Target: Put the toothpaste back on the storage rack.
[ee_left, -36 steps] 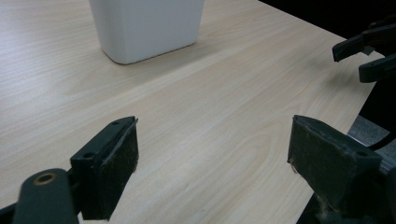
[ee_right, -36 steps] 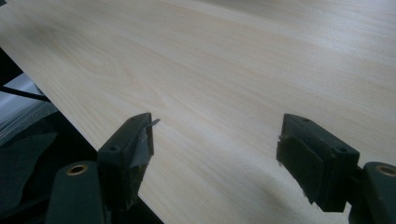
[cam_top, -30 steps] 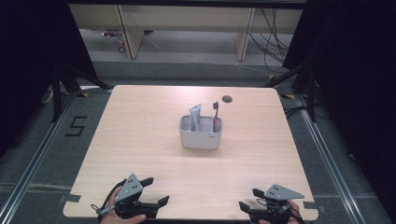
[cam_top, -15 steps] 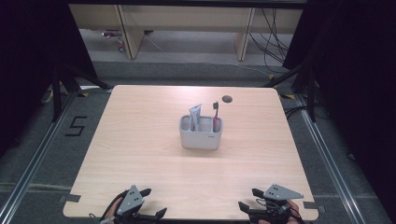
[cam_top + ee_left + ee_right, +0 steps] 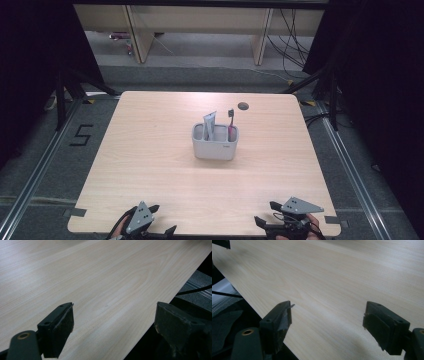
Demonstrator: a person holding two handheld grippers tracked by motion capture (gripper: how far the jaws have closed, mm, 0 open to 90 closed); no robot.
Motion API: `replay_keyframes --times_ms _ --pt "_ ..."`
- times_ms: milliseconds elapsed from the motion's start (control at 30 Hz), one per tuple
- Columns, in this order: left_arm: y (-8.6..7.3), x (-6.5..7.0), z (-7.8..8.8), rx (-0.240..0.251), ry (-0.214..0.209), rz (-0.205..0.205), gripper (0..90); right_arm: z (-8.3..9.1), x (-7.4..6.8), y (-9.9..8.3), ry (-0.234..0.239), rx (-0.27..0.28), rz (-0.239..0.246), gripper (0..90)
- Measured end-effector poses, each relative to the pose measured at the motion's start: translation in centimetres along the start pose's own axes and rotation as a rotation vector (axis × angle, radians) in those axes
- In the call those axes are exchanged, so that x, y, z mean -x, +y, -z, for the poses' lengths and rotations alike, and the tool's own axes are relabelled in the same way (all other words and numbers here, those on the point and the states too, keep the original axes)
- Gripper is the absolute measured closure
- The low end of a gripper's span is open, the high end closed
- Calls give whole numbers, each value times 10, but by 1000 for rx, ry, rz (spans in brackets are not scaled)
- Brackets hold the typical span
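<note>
Floor marking "5" (image 5: 80,135) left of wooden table (image 5: 150,165) (both claws, left claw (image 5: 162,220) and right claw (image 5: 266,214), wide, empty).

Left gripper (image 5: 113,326) jaws wide apart, nothing between; bare pale wood table (image 5: 100,277), edge at right.

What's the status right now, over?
Left tool and right tool open, empty, at near table edge. Grey caddy mid-table, toothbrush and tube upright inside. Nothing between.
</note>
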State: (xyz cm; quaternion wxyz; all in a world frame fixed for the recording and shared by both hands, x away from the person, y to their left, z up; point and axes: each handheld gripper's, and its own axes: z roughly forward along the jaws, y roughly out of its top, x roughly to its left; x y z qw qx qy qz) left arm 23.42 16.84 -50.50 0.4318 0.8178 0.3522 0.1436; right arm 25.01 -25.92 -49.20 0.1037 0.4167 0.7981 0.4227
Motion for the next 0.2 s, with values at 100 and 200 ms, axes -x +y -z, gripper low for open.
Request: replay_keyframes --times_ms 100,200 --pt "0 0 0 5 -6 -1 155 0 2 0 7 8 26 223" --pt "0 0 0 4 -1 5 155 0 1 0 2 2 13 217"
